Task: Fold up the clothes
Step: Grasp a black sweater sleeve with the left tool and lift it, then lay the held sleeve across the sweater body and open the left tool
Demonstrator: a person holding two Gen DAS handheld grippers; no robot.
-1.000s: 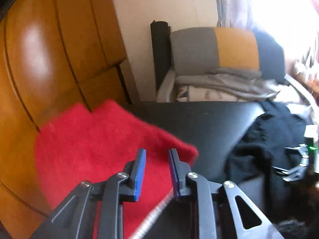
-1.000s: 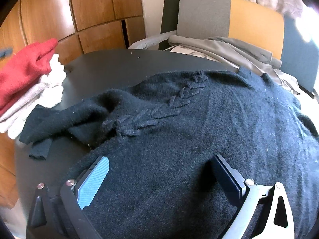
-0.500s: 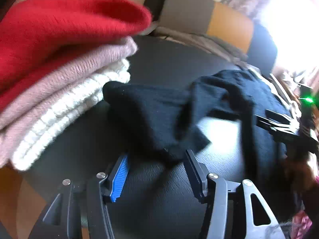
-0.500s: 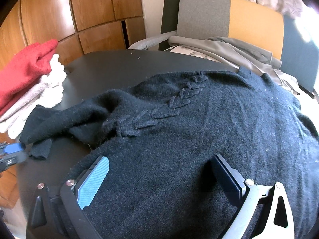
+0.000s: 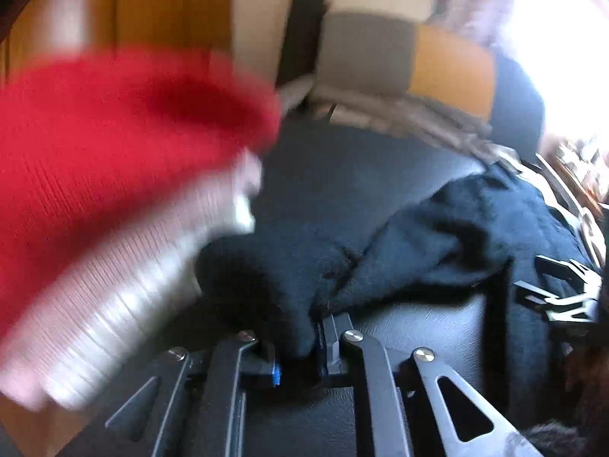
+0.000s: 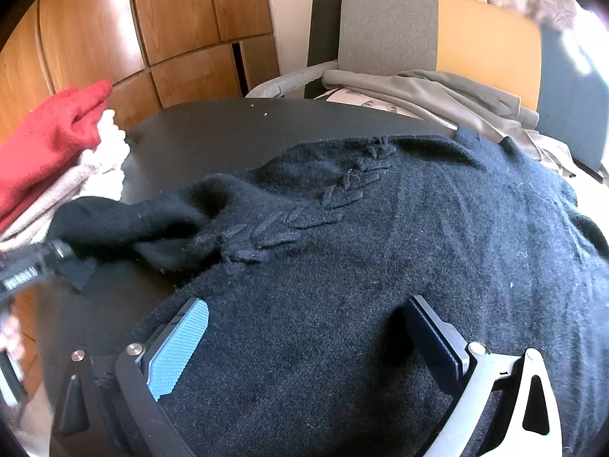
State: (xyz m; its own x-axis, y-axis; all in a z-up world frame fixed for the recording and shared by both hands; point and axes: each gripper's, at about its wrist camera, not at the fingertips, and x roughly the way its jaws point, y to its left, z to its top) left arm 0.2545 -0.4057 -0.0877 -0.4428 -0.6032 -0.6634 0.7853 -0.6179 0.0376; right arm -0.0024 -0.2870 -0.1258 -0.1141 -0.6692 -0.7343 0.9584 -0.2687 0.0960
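Left gripper (image 5: pixel 300 346) jaws just closed, pinching sleeve end of black sweater (image 6: pixel 380 247); right gripper (image 6: pixel 304 339) jaws wide apart, resting on sweater body, gripping nothing. Sweater spread over dark round table (image 6: pixel 213 133); folded stack (image 6: pixel 57 160) at edge, red on top. Wood-panel cabinets (image 6: pixel 171 19), grey-orange chair (image 6: pixel 437 30) behind. No legible writing

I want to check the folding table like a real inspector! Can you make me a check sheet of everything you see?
Surface: black table, two small crumbs.
Job's things: black sweater spread out, sleeve stretched left; folded stack, red sweater on top.
Clutter: grey clothes on chair.
Grippers: left hand-held gripper just closed on the sleeve end; right hand-held gripper open over the sweater.
Cables: nothing seen.
Surroundings: wooden cabinets, bright window.
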